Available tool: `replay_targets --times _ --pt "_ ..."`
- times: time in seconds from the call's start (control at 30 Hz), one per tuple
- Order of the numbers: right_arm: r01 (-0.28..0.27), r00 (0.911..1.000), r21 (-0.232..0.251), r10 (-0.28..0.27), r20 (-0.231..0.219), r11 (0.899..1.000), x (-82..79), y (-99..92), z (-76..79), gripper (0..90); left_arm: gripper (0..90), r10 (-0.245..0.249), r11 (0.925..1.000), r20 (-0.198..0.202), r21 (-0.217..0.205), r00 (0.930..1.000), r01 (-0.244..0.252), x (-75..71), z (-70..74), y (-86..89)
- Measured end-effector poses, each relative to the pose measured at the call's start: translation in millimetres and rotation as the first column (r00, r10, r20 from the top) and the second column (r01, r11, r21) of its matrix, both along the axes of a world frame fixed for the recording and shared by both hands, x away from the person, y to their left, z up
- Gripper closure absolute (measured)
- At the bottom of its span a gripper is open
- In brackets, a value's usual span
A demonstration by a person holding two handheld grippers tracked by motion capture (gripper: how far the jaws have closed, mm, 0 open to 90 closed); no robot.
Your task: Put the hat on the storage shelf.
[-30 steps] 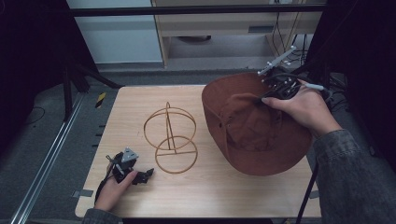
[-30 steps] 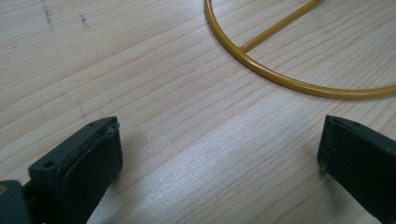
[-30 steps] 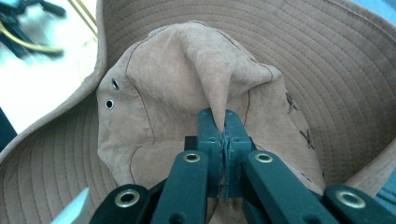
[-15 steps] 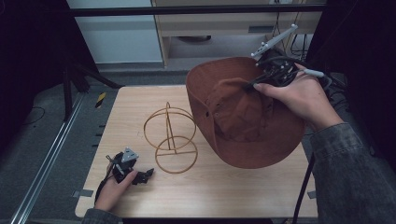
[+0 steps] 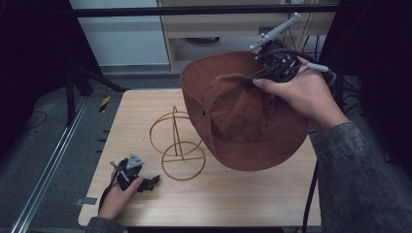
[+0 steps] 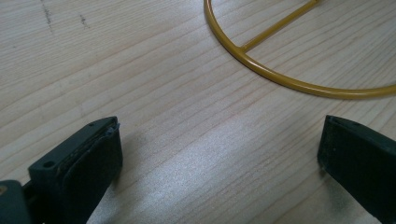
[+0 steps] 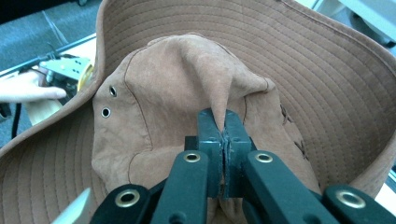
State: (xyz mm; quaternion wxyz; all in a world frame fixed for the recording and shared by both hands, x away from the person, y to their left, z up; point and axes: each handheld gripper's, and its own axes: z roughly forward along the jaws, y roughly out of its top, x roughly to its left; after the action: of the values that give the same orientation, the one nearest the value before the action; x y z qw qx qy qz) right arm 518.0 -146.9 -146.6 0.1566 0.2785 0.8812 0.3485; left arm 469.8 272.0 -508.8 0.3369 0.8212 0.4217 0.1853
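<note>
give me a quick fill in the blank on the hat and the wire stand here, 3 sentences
1. The right claw is shut on a fold of the hat's ____.
2. The colour of the hat is ____.
3. The left claw rests on the table with its jaws ____, beside the wire stand.

Missing words: crown; brown; open

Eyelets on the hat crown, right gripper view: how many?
2. Both metal eyelets sit on the side of the brown hat crown, at picture left: one upper, one just below it. The crown's far side is hidden, so more may exist.
</note>
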Motion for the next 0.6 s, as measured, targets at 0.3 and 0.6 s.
replay_targets --times 0.3,0.6 --pt "-0.034 0.9992 0.014 0.034 0.021 0.999 -4.0 18.5 9.9 88.8 0.0 0.002 1.0000 0.002 0.000 1.0000 -0.002 0.1 -0.1 0.0" --pt "-0.056 0.9980 0.022 0.056 0.029 0.998 -2.1 35.5 12.3 88.8 0.0 0.002 1.0000 0.002 -0.001 1.0000 -0.002 0.1 -0.1 0.0"
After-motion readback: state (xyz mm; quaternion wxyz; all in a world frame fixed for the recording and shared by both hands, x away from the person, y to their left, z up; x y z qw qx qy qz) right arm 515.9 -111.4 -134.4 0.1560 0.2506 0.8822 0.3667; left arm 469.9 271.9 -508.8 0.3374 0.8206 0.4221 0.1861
